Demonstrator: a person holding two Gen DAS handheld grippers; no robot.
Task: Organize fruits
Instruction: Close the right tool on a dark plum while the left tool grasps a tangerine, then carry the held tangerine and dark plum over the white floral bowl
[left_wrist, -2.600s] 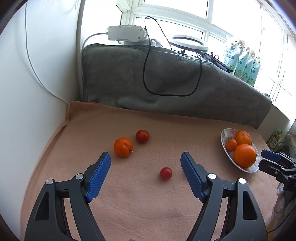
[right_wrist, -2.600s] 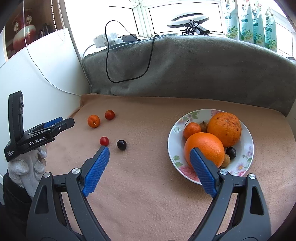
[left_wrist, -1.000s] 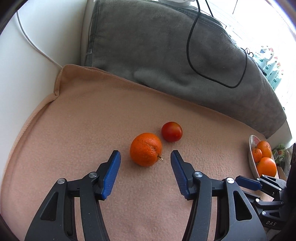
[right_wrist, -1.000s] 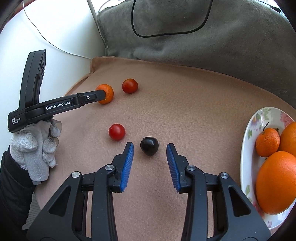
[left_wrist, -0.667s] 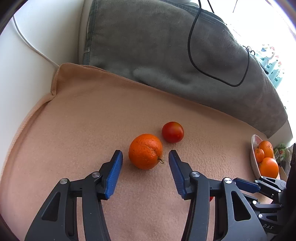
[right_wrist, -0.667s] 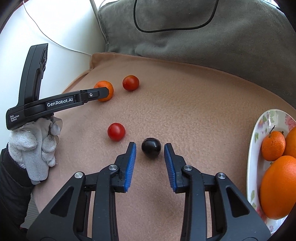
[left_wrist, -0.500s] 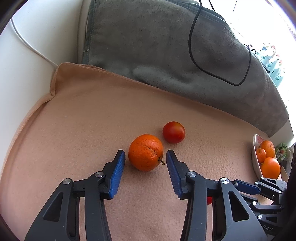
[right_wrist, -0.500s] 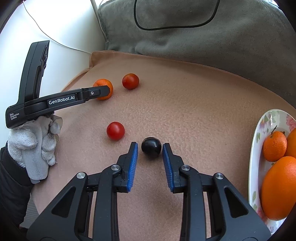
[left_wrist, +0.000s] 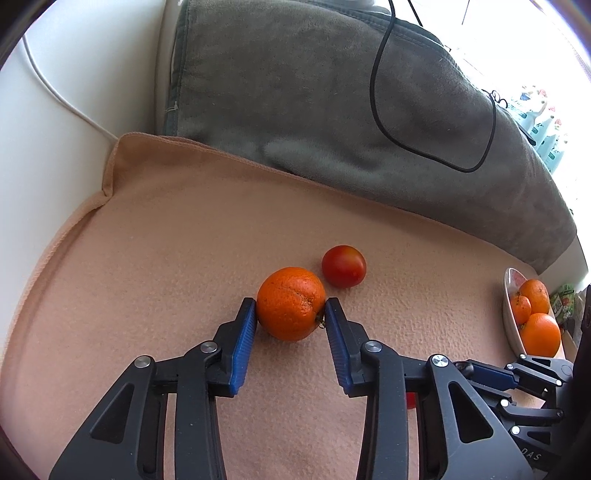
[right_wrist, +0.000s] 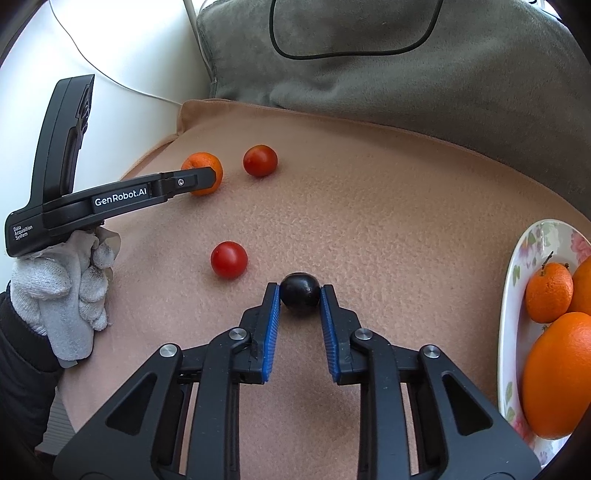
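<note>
On the tan blanket (right_wrist: 369, 206), a dimpled mandarin (left_wrist: 291, 303) and red tomato (left_wrist: 344, 266) sit near its far-left corner, with a second tomato (right_wrist: 229, 259) and dark plum (right_wrist: 300, 289) mid-blanket.

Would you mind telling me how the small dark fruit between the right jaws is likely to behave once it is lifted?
The dark fruit looks round and glossy, so it may slip or roll free. It is held only at the tips of the right gripper, a thin hold. It seems small, probably light.
</note>
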